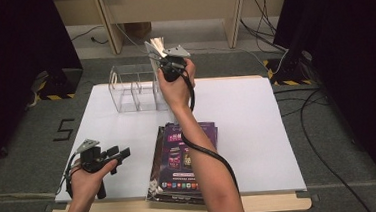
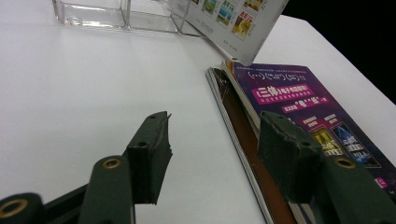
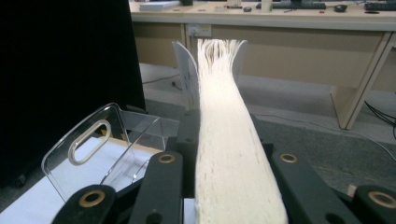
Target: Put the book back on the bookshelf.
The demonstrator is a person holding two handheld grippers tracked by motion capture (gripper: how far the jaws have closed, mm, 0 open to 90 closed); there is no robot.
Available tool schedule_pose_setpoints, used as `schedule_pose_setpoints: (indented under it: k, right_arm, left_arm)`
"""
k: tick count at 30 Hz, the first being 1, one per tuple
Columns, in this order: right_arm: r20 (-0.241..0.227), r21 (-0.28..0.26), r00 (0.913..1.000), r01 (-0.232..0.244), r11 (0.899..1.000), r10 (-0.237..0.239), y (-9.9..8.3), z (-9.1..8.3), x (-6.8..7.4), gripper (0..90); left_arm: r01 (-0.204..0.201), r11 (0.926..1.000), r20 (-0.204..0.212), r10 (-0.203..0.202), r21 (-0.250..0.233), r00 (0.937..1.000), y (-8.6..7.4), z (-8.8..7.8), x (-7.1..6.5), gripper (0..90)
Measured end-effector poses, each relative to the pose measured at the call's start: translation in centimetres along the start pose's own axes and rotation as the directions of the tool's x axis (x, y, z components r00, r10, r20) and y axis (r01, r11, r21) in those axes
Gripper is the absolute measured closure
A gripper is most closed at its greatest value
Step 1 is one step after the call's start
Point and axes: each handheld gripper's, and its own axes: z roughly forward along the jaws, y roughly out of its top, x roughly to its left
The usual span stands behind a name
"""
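My right gripper [image 1: 165, 62] is raised over the back of the table, shut on a thick magazine [image 1: 155, 46] that it holds on edge. In the right gripper view the magazine's page edges [image 3: 224, 140] run up between the two jaws and fan out at the far end. Below and left of it stands a clear acrylic holder [image 1: 131, 92] with upright dividers [image 3: 93, 144]. A stack of purple-covered magazines [image 1: 183, 156] lies flat at the table's front middle. My left gripper [image 1: 120, 153] rests low at the front left, open and with nothing in it [image 2: 215, 126], just left of the stack [image 2: 299, 102].
The white table top [image 1: 248, 132] has free room on the right and in the left middle. Beyond the table are a grey floor, a wooden desk [image 1: 169, 7] and cables [image 1: 325, 161] at the right. Dark curtains flank both sides.
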Motion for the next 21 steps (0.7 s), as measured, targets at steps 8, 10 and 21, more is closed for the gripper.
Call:
schedule_pose_setpoints:
  k: [8,10,21]
  right_arm:
    - [0.023,0.092,0.9987,-0.047,0.995,0.045,1.0,-0.4,-0.3,69.4]
    - [0.018,0.094,0.9985,-0.053,0.994,0.052,0.9,-0.5,-0.3,69.0]
    - [0.006,0.164,0.9937,-0.111,0.98,0.112,0.7,-0.1,-1.6,65.0]
  left_arm:
    - [-0.004,1.0,0.004,0.004,0.001,1.0,0.0,0.0,-0.1,42.6]
    - [-0.004,1.0,0.005,0.004,0.006,1.0,0.0,0.0,-0.1,42.6]
    - [-0.007,0.9999,0.012,0.007,0.014,0.9999,-0.1,0.2,-0.3,42.7]
